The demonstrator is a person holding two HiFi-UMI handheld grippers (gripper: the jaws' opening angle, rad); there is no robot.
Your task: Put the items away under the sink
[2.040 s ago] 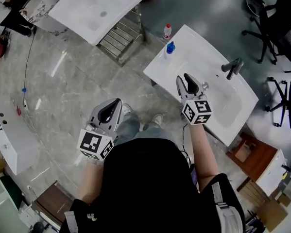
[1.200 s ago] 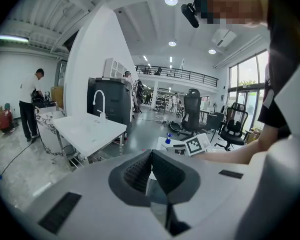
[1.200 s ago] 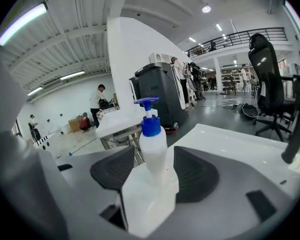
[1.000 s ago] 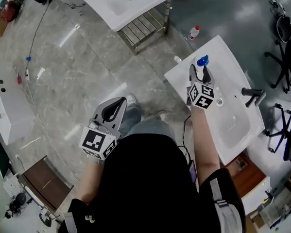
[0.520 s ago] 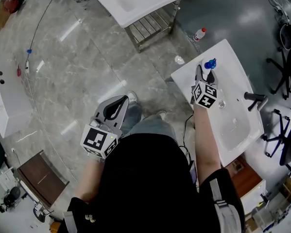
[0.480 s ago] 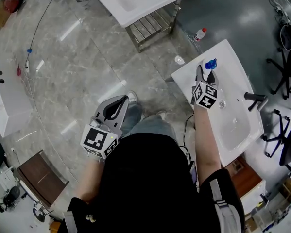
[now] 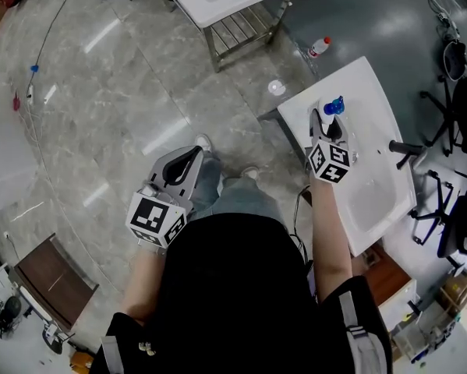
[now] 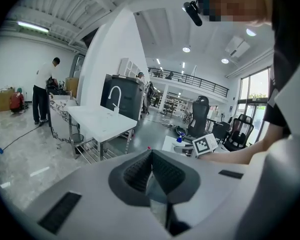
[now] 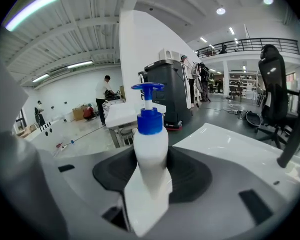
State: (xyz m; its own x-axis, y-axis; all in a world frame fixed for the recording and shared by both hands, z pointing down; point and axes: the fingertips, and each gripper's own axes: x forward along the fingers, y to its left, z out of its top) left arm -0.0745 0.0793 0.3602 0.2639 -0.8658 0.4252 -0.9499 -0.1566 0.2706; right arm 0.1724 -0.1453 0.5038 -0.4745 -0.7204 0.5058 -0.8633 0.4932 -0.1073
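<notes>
At sink top's [image 7: 366,72] far corner: pump bottle [image 7: 335,106], newly clasped by my right gripper [image 7: 325,125]; left gripper [image 7: 192,157] clenched empty; stowing follows.

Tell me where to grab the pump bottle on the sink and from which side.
Grip the pump bottle by its straight white body, below the blue collar, coming level from the near side. It stands upright on the sink; the thin pump head could tilt or press down. The right gripper has its jaws on that body.
</notes>
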